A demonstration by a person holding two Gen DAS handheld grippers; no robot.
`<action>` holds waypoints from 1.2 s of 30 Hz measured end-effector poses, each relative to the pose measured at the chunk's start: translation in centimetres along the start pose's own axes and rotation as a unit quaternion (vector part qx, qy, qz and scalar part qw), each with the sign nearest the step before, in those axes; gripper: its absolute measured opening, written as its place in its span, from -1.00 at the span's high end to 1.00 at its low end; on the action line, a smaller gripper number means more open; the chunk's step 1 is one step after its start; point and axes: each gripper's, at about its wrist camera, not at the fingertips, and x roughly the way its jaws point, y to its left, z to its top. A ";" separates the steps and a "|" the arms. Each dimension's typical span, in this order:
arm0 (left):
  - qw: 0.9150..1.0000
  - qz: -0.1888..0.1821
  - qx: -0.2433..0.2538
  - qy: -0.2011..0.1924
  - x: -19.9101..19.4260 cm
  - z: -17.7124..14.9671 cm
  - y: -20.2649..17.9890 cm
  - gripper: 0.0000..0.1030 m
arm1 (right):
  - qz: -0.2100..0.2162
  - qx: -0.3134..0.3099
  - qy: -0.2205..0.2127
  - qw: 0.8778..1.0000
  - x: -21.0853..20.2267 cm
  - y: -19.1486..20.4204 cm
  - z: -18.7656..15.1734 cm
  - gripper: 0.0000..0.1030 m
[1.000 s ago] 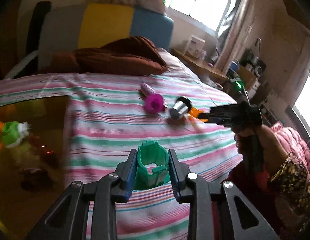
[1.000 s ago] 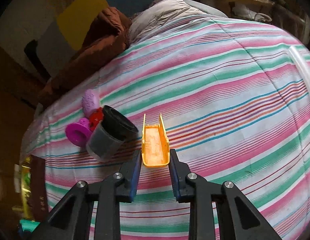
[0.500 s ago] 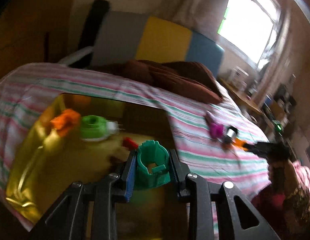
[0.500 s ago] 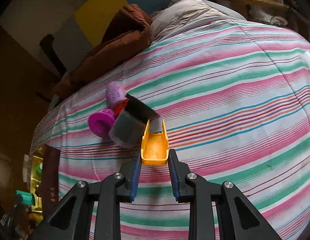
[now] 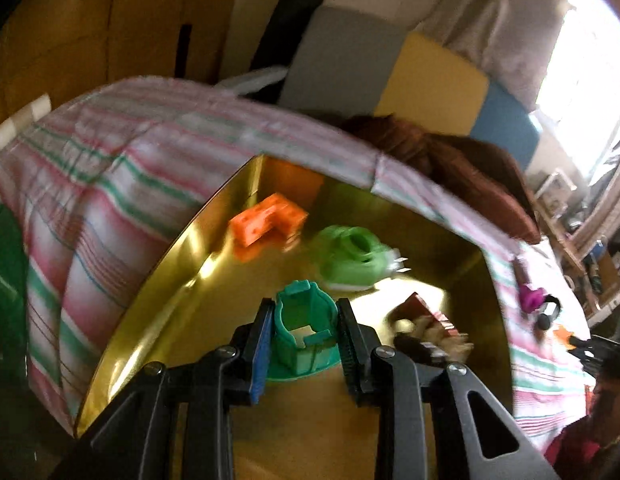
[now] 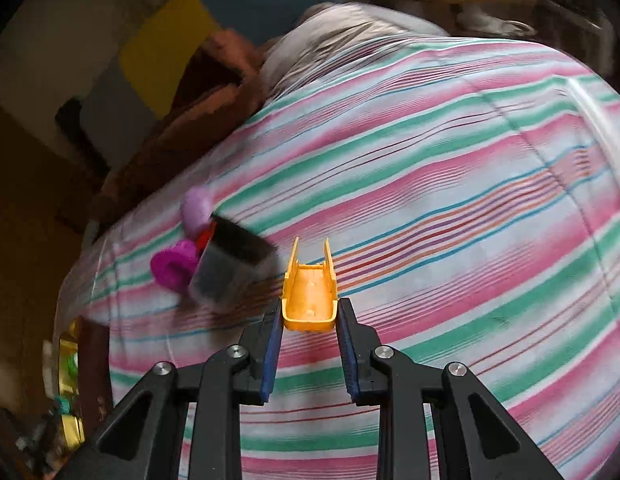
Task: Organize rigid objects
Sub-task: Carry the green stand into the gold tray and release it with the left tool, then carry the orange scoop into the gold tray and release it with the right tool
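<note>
The left gripper (image 5: 304, 334), fingers clamped on the teal piece (image 5: 304, 330), has swung from the bed to above the gold tray (image 5: 158, 300), ready to drop. The right gripper (image 6: 309, 334) grips the yellow trough (image 6: 309, 294) over the striped bed (image 6: 450, 200).

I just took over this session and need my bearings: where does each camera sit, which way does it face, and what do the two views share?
Left wrist: on the left gripper, looking along its fingers down into the gold bin; the fingers clamp a teal piece. The other gripper and its hand show at far right.
Right wrist: on the right gripper, looking across the striped bedspread; its fingers flank a yellow trough piece.
Shared: bedspread, magenta spool, dark cup, gold bin.
</note>
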 end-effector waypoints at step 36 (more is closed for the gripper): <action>0.996 -0.044 0.069 -0.039 -3.1 -3.9 -5.3 0.13 | 0.097 -0.023 -0.014 0.995 -0.8 3.2 -1.8 0.48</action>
